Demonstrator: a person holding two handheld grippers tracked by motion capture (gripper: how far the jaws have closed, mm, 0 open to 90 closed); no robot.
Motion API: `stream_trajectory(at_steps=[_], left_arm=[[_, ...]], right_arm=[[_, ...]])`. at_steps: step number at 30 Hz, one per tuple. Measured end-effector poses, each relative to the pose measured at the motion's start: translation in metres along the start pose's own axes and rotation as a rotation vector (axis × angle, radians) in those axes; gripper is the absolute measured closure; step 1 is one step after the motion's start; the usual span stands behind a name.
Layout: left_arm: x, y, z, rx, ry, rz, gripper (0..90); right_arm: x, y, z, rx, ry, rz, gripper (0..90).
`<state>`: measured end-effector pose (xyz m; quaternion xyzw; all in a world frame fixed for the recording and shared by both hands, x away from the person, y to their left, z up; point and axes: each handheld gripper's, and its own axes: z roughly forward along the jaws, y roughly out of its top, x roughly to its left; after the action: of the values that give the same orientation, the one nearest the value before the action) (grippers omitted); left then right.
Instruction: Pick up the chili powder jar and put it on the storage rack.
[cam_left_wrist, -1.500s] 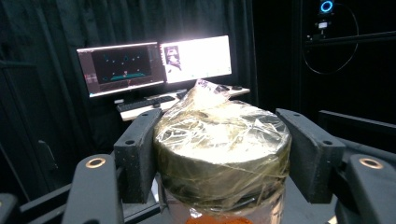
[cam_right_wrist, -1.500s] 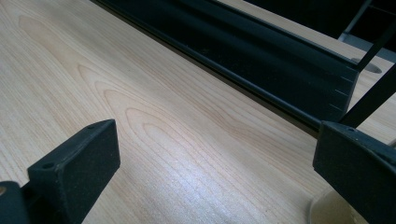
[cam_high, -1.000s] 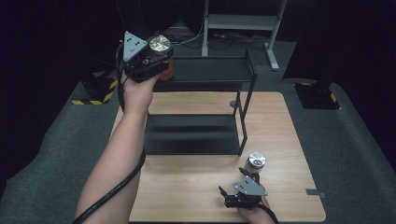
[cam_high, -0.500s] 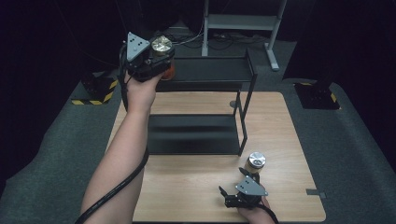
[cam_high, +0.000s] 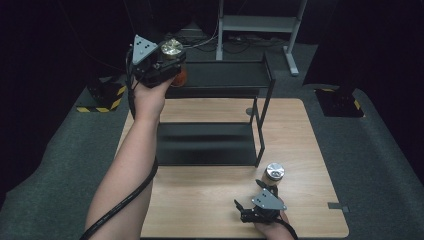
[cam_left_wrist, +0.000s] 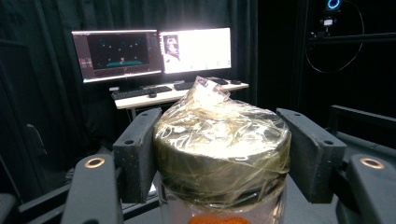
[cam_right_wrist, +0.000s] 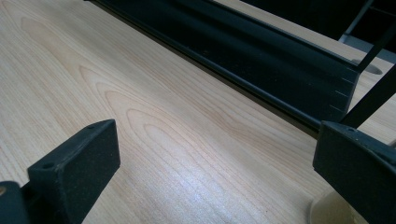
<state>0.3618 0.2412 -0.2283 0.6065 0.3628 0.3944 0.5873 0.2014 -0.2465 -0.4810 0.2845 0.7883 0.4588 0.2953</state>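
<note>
A glass jar (cam_left_wrist: 219, 130) with a gold lid under clear film and orange contents sits between the jaws of my left gripper (cam_left_wrist: 223, 156), whose pads press on the lid from both sides. In the high view that gripper (cam_high: 167, 61) holds the jar (cam_high: 171, 47) up in the air at the left end of the black rack's upper shelf (cam_high: 225, 75). A second jar (cam_high: 273, 174) with a metal lid stands on the table by the rack's front right post. My right gripper (cam_high: 249, 196) rests low near the table's front edge, open, just left of that jar (cam_right_wrist: 327, 212). Nothing lies between the jaws of the right gripper (cam_right_wrist: 215, 163).
The black two-level rack fills the table's middle, its lower shelf (cam_high: 205, 145) close ahead of the right gripper. The lower shelf's front lip (cam_right_wrist: 261, 74) runs across the right gripper view. Bare wooden tabletop (cam_high: 200, 200) lies in front. Monitors on a desk (cam_left_wrist: 154, 51) glow beyond the left gripper.
</note>
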Motion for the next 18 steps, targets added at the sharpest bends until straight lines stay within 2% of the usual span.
stream_trajectory(at_steps=[13, 18], left_arm=[[-0.0018, 0.0015, 0.0009, 0.007, 0.008, -0.009, 33.8], [-0.0072, 0.0021, 0.0006, 0.012, 0.042, -0.011, 24.4]], right_arm=[[-0.0013, -0.0003, -0.0002, -0.002, 0.004, 0.006, 0.0], [-0.0010, 0.0000, 0.0000, 0.000, 0.003, 0.004, 0.0]])
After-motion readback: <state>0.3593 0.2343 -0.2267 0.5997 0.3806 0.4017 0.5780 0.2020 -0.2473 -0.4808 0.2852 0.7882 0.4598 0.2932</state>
